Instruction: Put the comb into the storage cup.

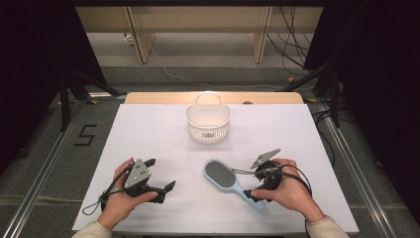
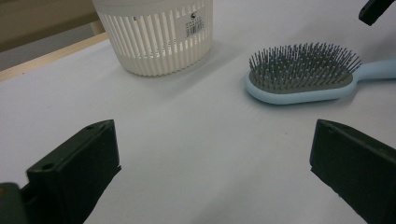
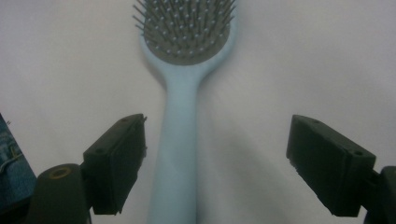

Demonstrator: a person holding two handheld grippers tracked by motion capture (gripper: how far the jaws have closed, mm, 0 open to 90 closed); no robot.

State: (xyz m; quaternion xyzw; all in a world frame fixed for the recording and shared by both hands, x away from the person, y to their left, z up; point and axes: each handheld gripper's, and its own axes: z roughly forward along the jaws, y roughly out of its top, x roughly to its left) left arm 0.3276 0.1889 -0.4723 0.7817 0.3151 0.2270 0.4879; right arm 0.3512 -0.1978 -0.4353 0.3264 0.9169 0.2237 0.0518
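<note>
Around it: a white slatted basket [image 1: 208, 123] with a loop handle stands at the far middle of the white surface [image 1: 148, 144], well apart from both hands.
In the way: nothing lies between the hairbrush [image 1: 225, 178] and the basket, just bare white surface.
Floor: a "5" [image 1: 86, 135] is marked in dark tape on the floor left of the surface; cables trail beyond the far edge.
Labels: the basket carries a small barcode sticker [image 2: 194, 25]; its print is too small to read.
Hairbrush, look: pale blue, oval head, grey pad packed with dark bristles, long plain handle.
Hairbrush, place: lying flat, bristles up, near the front right of the surface, head pointing toward the middle, handle toward the person's right hand.
Right claw [image 3: 215, 163]: released, jaws wide apart, one on each side of the handle, neither pad pressing on it.
Left claw [image 2: 212, 172]: released too, jaws spread wide over bare surface at front left, holding nothing, with the hairbrush and the basket farther off ahead of it.
</note>
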